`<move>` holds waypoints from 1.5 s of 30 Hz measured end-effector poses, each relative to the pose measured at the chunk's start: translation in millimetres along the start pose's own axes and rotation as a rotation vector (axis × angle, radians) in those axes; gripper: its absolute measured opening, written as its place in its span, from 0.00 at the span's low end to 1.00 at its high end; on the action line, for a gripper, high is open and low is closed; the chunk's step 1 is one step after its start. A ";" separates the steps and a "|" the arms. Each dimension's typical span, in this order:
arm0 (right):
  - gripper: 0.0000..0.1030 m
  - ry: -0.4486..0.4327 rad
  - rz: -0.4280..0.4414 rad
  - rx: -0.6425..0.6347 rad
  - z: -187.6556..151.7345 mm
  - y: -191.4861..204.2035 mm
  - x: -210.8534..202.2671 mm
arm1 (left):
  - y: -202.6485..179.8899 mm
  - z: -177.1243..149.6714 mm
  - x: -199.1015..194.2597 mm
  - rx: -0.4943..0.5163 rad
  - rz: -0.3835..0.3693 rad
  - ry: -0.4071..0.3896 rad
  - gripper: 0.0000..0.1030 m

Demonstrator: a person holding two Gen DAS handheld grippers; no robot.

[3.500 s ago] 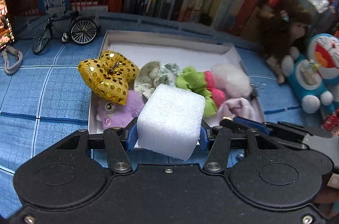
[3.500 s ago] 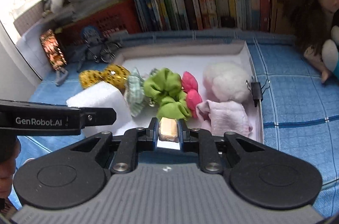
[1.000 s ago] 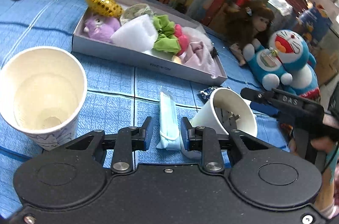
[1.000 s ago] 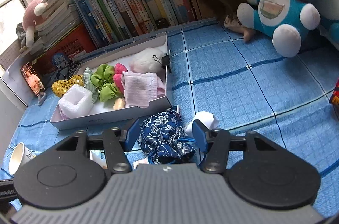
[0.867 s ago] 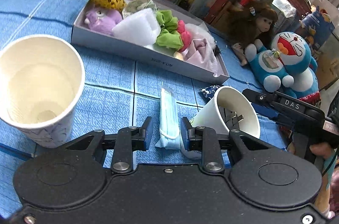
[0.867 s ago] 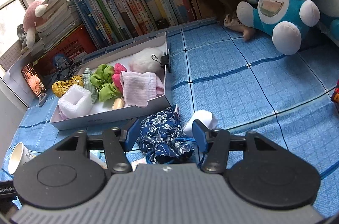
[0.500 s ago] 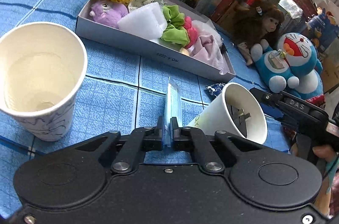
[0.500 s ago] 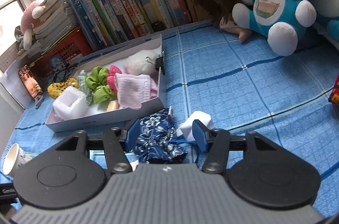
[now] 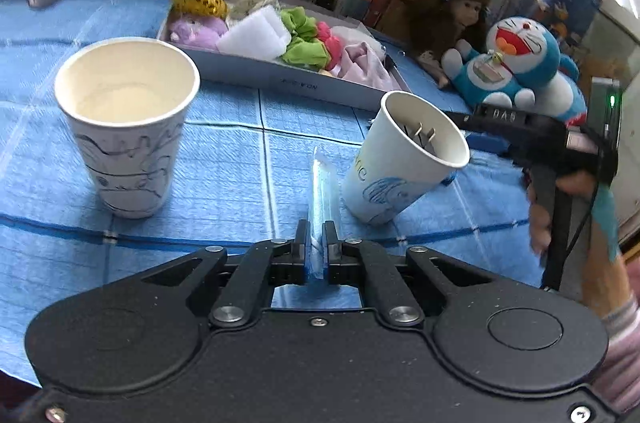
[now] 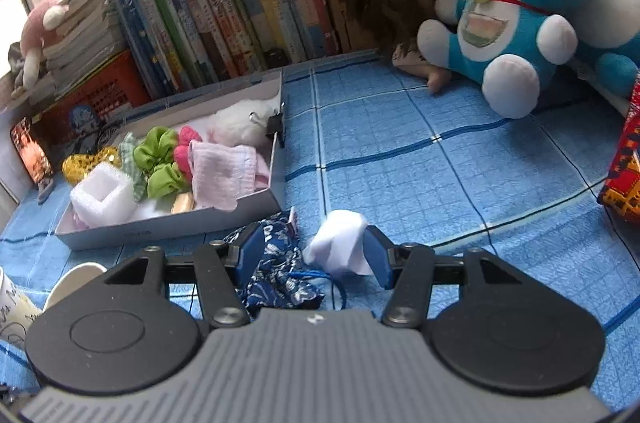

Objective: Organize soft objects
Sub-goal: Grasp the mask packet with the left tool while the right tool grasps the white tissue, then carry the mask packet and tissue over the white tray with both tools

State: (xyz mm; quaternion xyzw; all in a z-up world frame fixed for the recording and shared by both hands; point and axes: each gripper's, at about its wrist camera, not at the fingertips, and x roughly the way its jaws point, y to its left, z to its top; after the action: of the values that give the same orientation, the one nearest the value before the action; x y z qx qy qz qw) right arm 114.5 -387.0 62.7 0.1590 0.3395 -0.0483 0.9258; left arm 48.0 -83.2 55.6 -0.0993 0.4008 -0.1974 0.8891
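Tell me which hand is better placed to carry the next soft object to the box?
Left: its tongs are shut on the packaged face mask. The right tongs stand open around the floral pouch.

Blue checked cloth (image 10: 400, 151) carries it all — grey box (image 10: 168, 227) ahead-left of the right tongs, floral pouch (image 10: 276, 271) and white wad (image 10: 340, 247) between them, two paper cups (image 9: 124, 119) (image 9: 400, 159) flanking the left tongs, blue plush (image 10: 516, 19) beyond

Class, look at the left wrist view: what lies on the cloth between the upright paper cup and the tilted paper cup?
The wrapped face mask, pinched in the shut left gripper, stands between the upright paper cup and tilted paper cup. Otherwise only blue cloth; left wrist view shows it.
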 end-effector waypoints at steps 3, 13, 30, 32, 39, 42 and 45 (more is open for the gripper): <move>0.66 -0.010 -0.016 0.005 1.0 -4.3 -0.5 | -3.8 -7.0 -8.6 0.059 0.037 -0.050 0.13; 0.66 0.026 -0.035 0.042 -5.4 -7.5 22.3 | -12.9 -28.8 -3.2 0.144 0.066 -0.105 0.40; 0.39 -0.021 -0.003 0.133 -11.2 -20.1 9.1 | -18.7 -29.9 21.2 0.140 0.081 -0.075 0.22; 0.39 -0.038 0.009 0.145 -9.1 -22.1 2.1 | -19.9 -27.8 13.7 0.155 0.086 -0.095 0.22; 0.39 -0.087 0.073 0.134 2.7 -11.2 -22.4 | -26.4 -4.7 -19.3 0.169 0.045 -0.165 0.22; 0.39 -0.100 0.111 0.114 8.1 0.2 -31.9 | -28.5 11.7 -30.9 0.174 0.032 -0.193 0.22; 0.39 -0.111 0.146 0.094 14.0 12.6 -39.2 | -29.4 30.4 -40.1 0.174 0.030 -0.222 0.22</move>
State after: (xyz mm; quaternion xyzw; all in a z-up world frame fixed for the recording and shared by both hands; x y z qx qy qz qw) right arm 95.6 -380.4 101.3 0.2237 0.2726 -0.0056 0.9357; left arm 38.9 -91.9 112.5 -0.0370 0.2827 -0.2057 0.9362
